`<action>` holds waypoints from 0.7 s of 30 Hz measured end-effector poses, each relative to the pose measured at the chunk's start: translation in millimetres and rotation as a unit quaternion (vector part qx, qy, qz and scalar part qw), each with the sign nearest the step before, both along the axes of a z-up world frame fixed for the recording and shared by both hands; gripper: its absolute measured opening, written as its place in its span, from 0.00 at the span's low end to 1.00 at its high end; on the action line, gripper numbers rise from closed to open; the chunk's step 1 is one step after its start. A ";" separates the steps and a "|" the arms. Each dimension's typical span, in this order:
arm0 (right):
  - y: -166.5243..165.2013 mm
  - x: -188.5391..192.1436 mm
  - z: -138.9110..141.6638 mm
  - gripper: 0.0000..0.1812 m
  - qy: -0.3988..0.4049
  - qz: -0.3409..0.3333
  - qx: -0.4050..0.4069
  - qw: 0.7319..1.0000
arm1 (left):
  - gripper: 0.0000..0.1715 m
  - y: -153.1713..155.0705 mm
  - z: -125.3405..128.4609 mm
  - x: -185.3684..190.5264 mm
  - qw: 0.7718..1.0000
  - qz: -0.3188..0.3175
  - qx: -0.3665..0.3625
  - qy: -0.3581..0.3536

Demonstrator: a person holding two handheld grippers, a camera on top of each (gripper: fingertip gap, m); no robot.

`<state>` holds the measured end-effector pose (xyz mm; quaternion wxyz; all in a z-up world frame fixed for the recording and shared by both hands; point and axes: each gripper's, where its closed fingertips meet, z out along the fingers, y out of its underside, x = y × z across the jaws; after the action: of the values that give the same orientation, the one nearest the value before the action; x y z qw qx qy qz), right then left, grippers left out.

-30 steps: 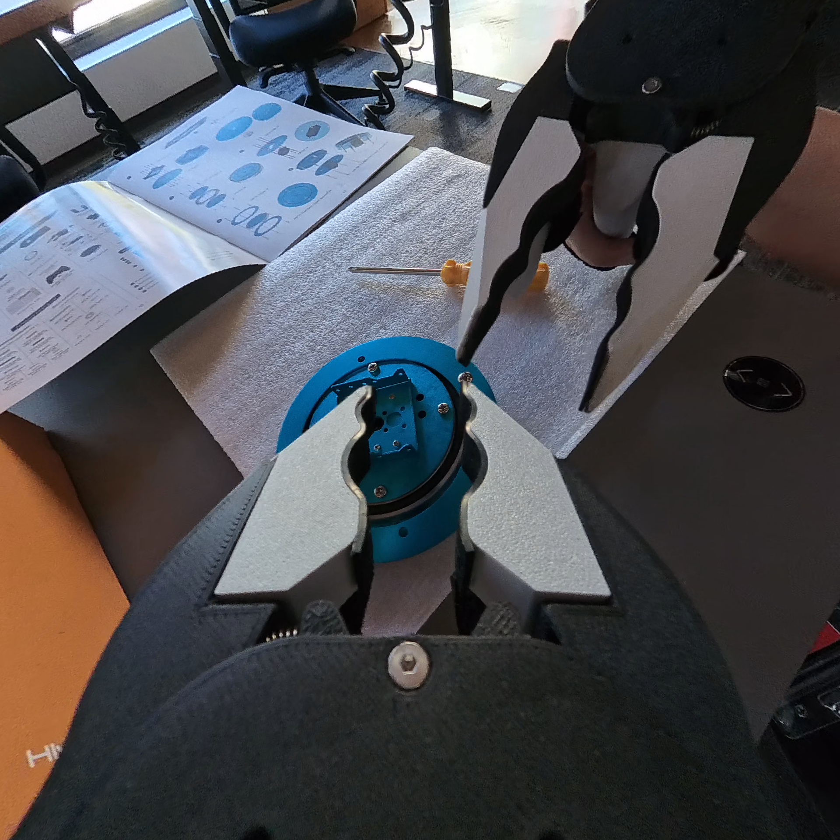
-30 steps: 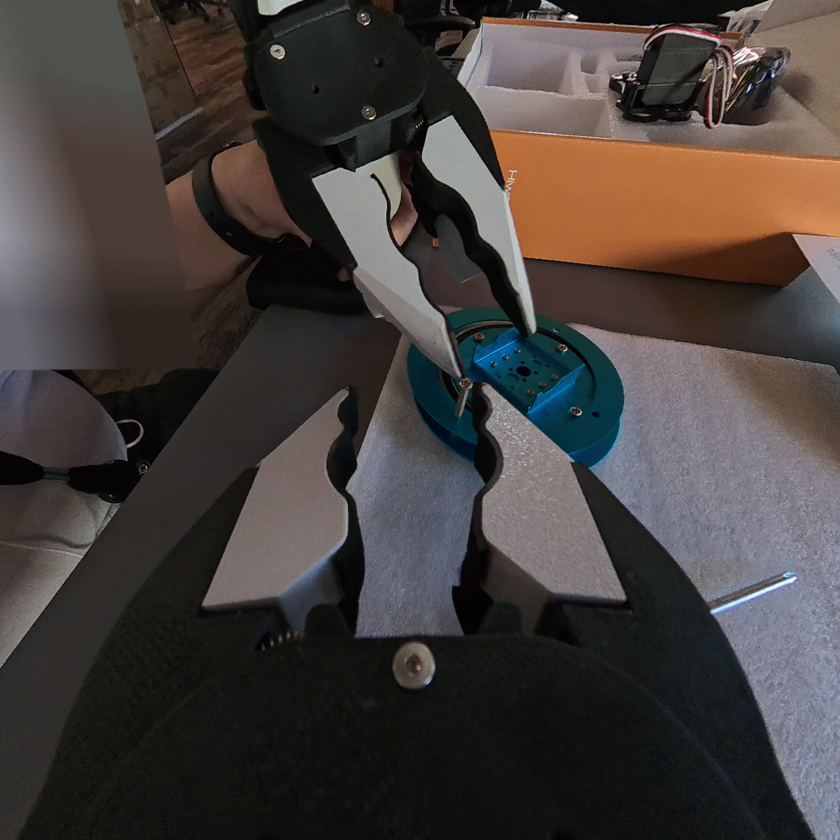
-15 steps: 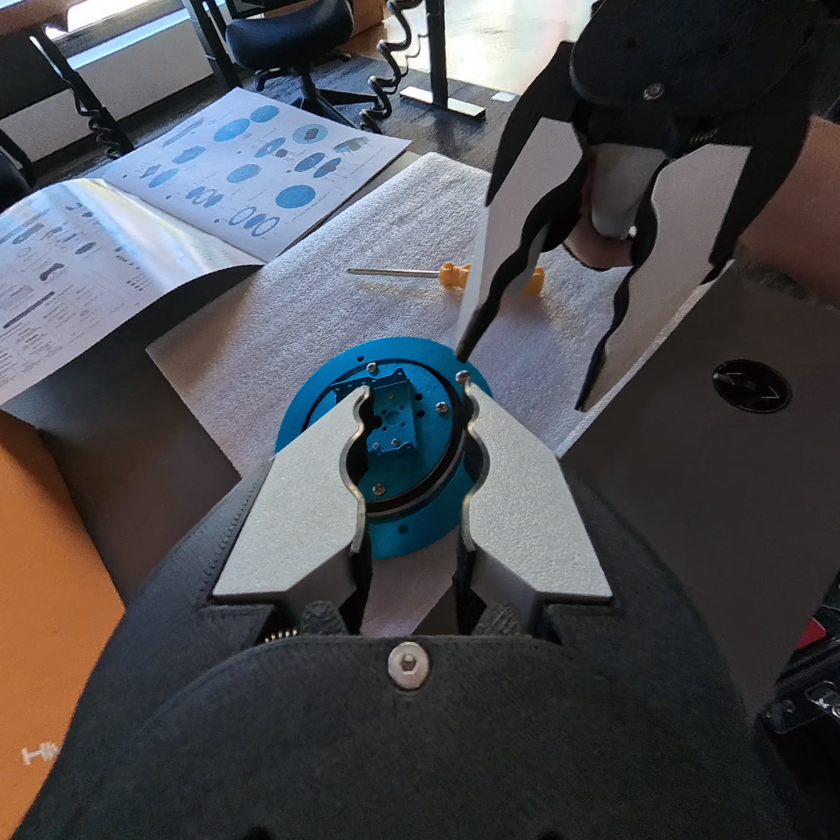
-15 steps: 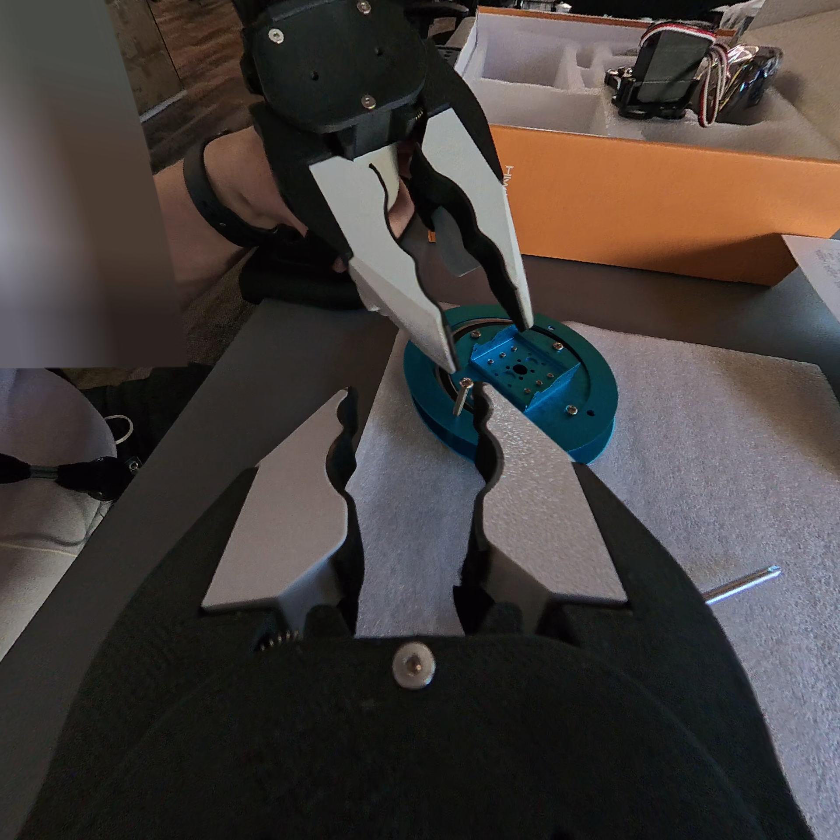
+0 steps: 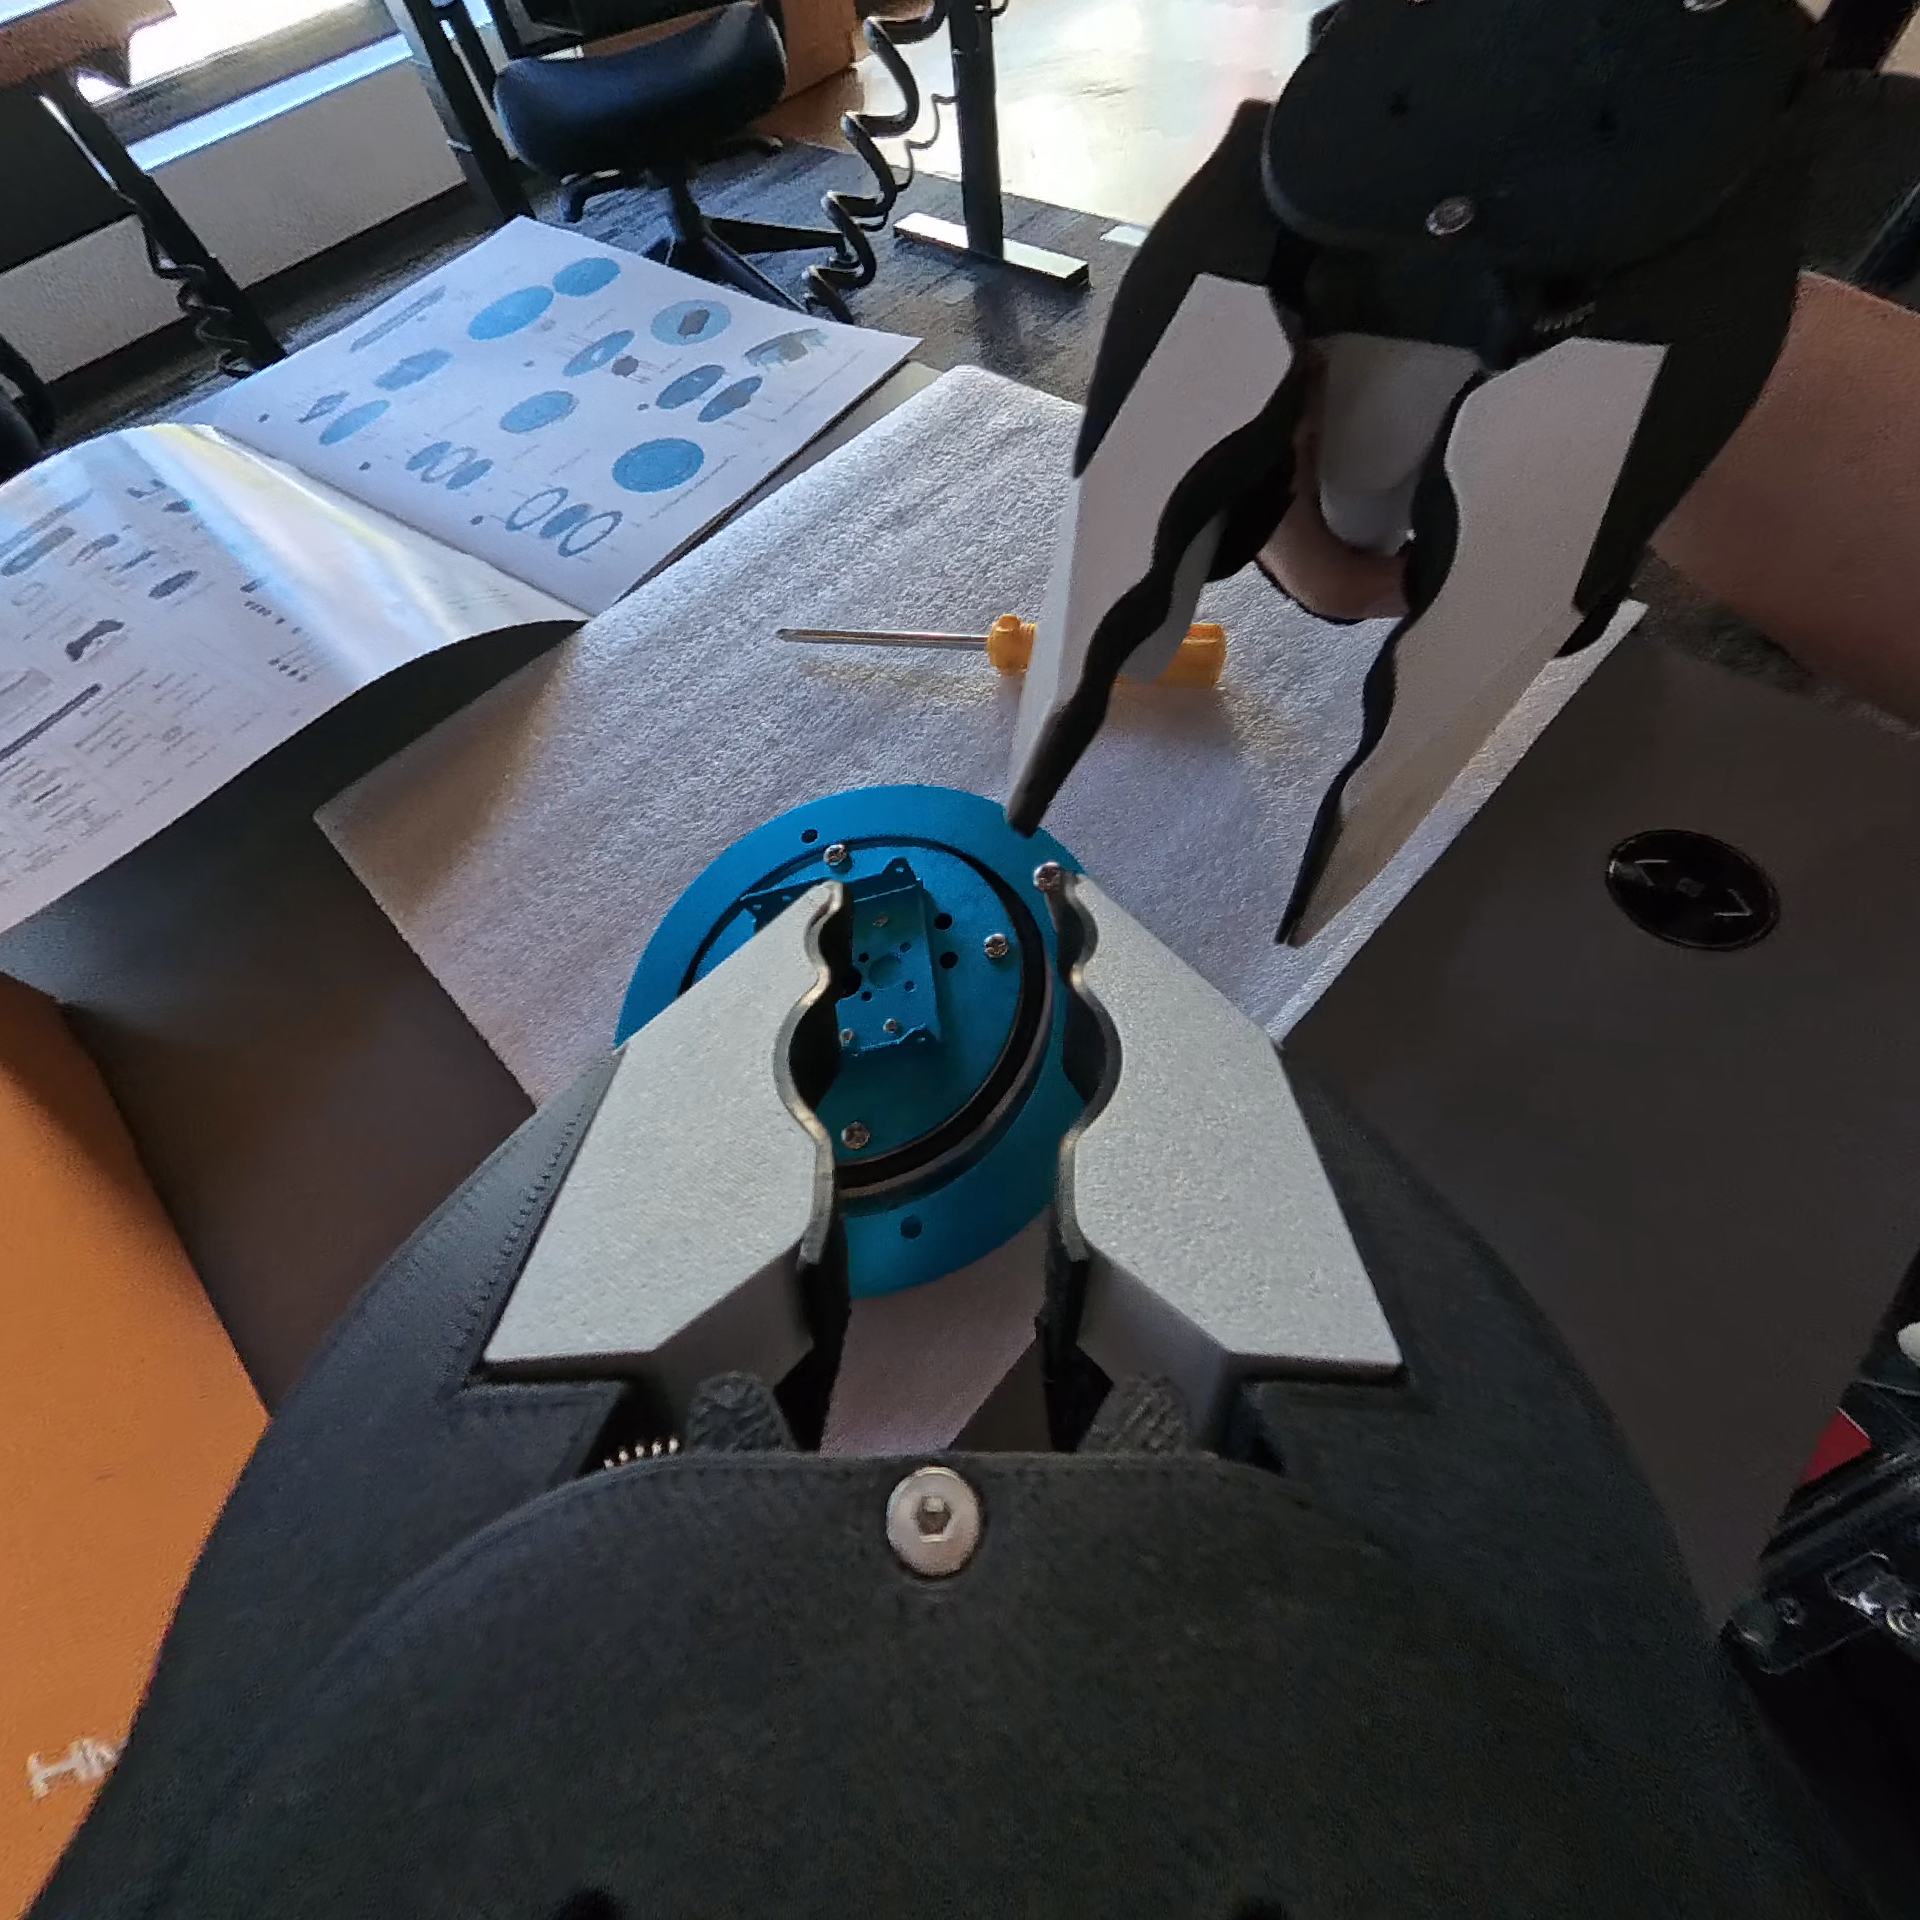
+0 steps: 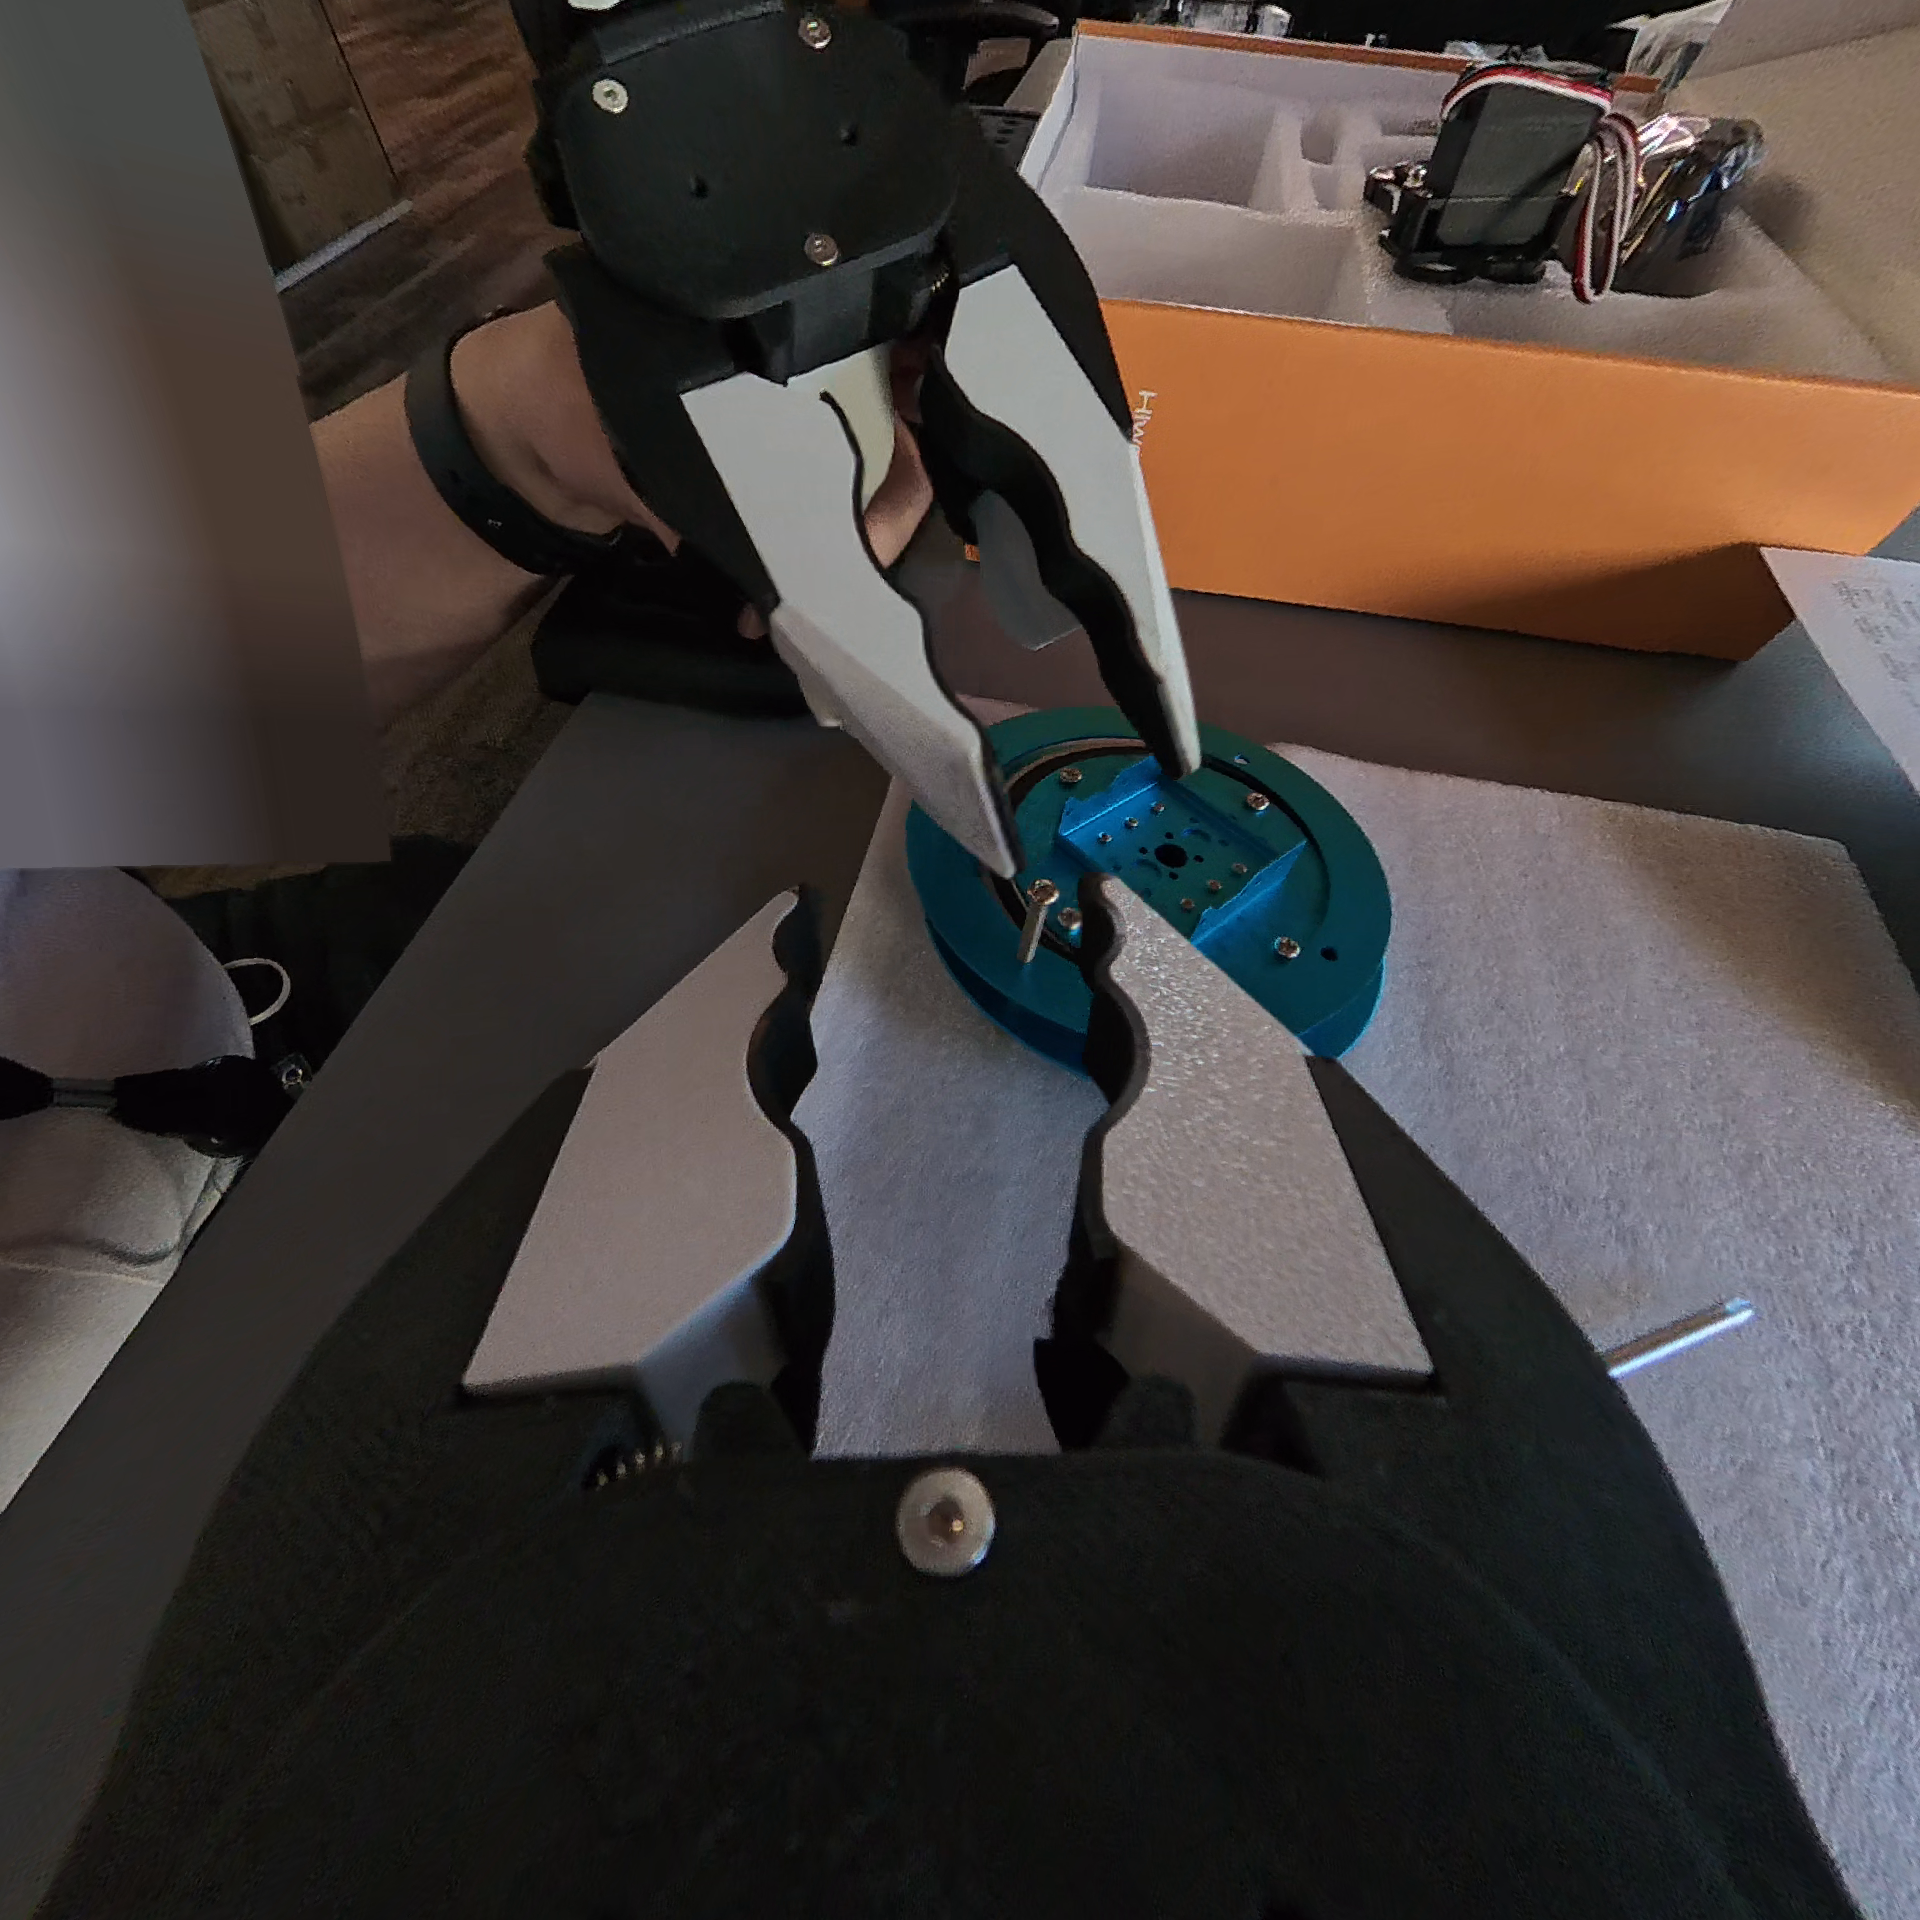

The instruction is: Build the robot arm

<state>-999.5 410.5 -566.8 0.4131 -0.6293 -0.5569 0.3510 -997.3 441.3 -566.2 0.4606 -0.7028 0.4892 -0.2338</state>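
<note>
Left gripper (image 5: pixel 940 894) jaws apart, tips over blue disc (image 5: pixel 904 1236) on white foam (image 5: pixel 665 727); holding nothing. Right gripper (image 6: pixel 951 894) jaws apart, empty; one tip beside a loose screw (image 6: pixel 1032 920) at the disc rim.

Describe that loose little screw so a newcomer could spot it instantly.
Find the white foam mat, then the round blue disc on it. At the disc's near-left rim a silver screw stands tilted, unlike the others sitting flush, between the two grippers' fingertips.
</note>
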 end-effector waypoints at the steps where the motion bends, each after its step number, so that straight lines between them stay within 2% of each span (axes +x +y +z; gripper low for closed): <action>1: 0.4 -2.1 -1.2 0.28 -0.003 0.002 0.001 1.000 | 0.22 -0.5 -0.3 1.4 1.000 -0.002 0.000 0.001; 10: -3.4 2.6 -4.5 0.25 -0.016 0.003 -0.004 1.000 | 0.21 9.8 -8.3 -8.0 0.999 0.028 0.009 0.032; 16: 0.1 -1.1 -4.8 0.28 -0.015 0.001 0.001 1.000 | 0.23 1.0 -3.8 0.4 1.000 0.001 -0.001 0.012; 21: -3.7 -2.0 -7.5 0.27 -0.023 0.008 0.004 1.000 | 0.22 6.2 -7.2 -2.7 1.000 0.015 0.003 0.025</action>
<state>-1001.5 406.8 -574.3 0.3997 -0.6313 -0.5728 0.3372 -1000.0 447.5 -573.4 0.4534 -0.7148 0.4903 -0.2076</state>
